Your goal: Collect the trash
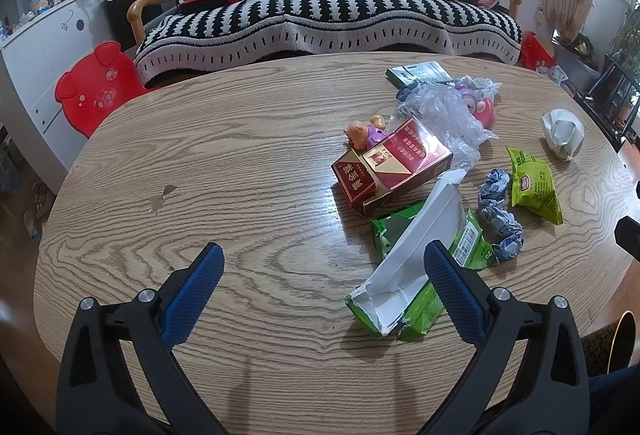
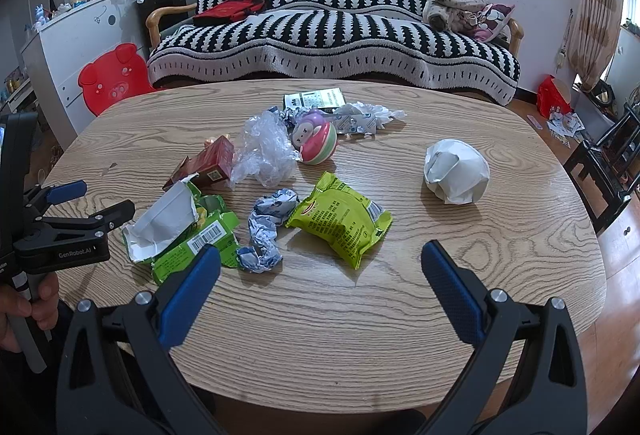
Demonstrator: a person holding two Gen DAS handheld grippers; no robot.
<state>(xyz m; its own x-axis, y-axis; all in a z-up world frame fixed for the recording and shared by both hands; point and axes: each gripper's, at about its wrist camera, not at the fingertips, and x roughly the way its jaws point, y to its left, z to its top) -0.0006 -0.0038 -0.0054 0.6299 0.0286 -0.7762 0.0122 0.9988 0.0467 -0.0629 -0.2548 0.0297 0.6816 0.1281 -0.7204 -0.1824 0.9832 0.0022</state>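
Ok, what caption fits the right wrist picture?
Open right tool hovers over a wooden table littered with wrappers.

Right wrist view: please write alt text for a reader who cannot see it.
The open right hand-held gripper hovers over a wooden table strewn with trash: a green snack packet, a white paper ball, a torn green carton and clear plastic wrap. The left hand-held gripper enters at the left; a striped sofa stands behind.

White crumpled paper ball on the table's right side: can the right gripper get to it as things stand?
Probably yes. The right gripper is open and empty, and the white paper ball sits apart from the other trash with only bare table between them.
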